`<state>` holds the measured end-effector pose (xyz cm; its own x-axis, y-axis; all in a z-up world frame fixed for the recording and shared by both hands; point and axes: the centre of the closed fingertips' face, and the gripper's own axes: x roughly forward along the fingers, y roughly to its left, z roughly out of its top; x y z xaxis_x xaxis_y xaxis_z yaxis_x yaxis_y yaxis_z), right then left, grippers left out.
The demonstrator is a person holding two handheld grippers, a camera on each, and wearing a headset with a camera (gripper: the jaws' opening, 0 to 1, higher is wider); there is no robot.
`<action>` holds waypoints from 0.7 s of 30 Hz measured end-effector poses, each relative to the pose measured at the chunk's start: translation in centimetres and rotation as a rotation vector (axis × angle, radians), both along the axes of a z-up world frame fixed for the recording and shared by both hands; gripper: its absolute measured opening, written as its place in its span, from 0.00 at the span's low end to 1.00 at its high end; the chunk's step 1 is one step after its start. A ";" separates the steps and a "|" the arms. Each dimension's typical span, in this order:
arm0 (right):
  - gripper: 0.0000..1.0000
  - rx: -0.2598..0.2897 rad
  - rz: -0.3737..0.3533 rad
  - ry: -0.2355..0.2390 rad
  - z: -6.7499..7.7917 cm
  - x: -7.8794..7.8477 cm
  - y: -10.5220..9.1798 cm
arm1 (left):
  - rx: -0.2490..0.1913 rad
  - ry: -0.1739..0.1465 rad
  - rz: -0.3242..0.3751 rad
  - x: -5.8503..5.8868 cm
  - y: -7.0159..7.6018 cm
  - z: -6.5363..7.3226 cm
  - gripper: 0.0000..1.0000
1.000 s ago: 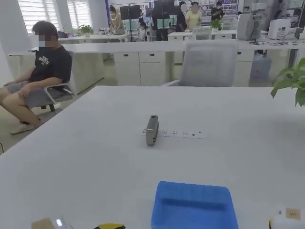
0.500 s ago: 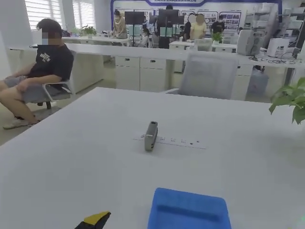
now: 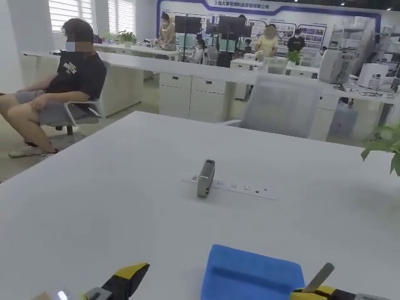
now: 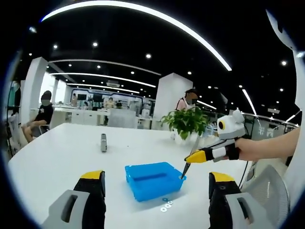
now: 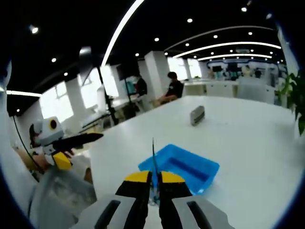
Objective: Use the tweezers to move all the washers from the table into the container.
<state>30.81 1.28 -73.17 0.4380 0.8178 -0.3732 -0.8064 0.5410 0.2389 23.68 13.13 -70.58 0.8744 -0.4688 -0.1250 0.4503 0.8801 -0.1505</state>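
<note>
A blue container (image 4: 152,179) stands on the white table (image 4: 57,157), with a few small washers (image 4: 166,206) lying on the table just in front of it. My left gripper (image 4: 156,179) is open, its yellow-tipped jaws wide apart on this side of the container. My right gripper (image 5: 153,180) is shut on the tweezers (image 5: 153,160), whose thin tips point up over the container (image 5: 183,167). In the left gripper view the tweezers (image 4: 189,164) slant down toward the container's right corner. In the head view the container (image 3: 250,275) sits at the bottom edge between a left finger (image 3: 131,275) and the right gripper (image 3: 315,290).
A grey device (image 3: 205,177) lies on a white strip at the table's middle. A potted plant (image 4: 186,121) stands at the table's right side. A person (image 3: 69,75) sits to the left and an office chair (image 3: 275,103) is beyond the far edge.
The head camera has shifted. The right gripper with the tweezers has risen into the head view's bottom right, and the left gripper's yellow tip stands a little higher.
</note>
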 end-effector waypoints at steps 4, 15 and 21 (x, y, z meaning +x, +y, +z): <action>0.03 -0.008 -0.058 -0.005 -0.5 2.5 -0.5 | 0.024 0.011 0.001 -0.1 0.1 -0.3 0.88; 0.03 -0.120 -0.114 0.013 -4.6 6.5 -0.7 | 0.040 0.019 0.018 0.0 0.5 -0.6 0.84; 0.03 -0.147 -0.109 0.028 -6.3 7.0 -1.1 | 0.030 0.017 0.028 0.1 0.7 -0.5 0.81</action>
